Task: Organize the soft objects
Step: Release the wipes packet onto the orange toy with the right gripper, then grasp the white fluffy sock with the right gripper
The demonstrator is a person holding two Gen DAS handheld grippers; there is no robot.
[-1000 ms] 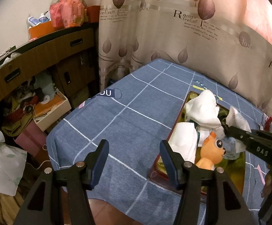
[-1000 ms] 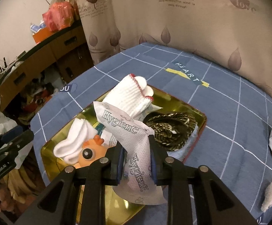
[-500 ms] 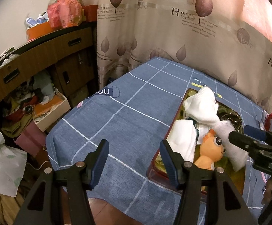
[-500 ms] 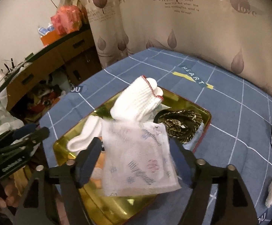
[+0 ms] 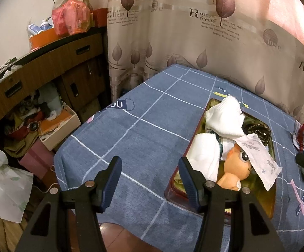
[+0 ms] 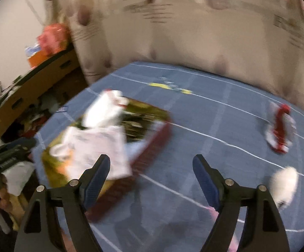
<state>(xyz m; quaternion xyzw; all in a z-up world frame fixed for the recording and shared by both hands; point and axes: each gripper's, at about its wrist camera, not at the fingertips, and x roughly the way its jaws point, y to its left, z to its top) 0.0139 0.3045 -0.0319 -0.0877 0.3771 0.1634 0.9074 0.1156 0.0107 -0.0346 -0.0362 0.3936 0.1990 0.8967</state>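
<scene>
A gold tray with a red rim (image 5: 174, 193) (image 6: 156, 140) lies on the blue checked cloth. It holds a white glove (image 5: 225, 115) (image 6: 103, 109), a folded white sock (image 5: 204, 155), an orange toy (image 5: 233, 168), a dark braided coil (image 5: 258, 132) and a tissue packet (image 5: 258, 157) (image 6: 101, 149) draped over the toy. My left gripper (image 5: 149, 163) stands open over the cloth, left of the tray, empty. My right gripper (image 6: 152, 161) is opening with nothing between its jaws, over bare cloth right of the tray. The right wrist view is blurred.
A red-and-white item (image 6: 279, 130) (image 5: 300, 134) and a white fluffy piece (image 6: 284, 184) lie on the cloth to the right. A curtain hangs behind the table. A wooden cabinet (image 5: 47, 67) and floor clutter stand to the left. The table's near edge is close below both grippers.
The right gripper let go of the tissue packet, which now lies in the tray over the toy, and swung right, away from the tray. The left gripper has not moved.
</scene>
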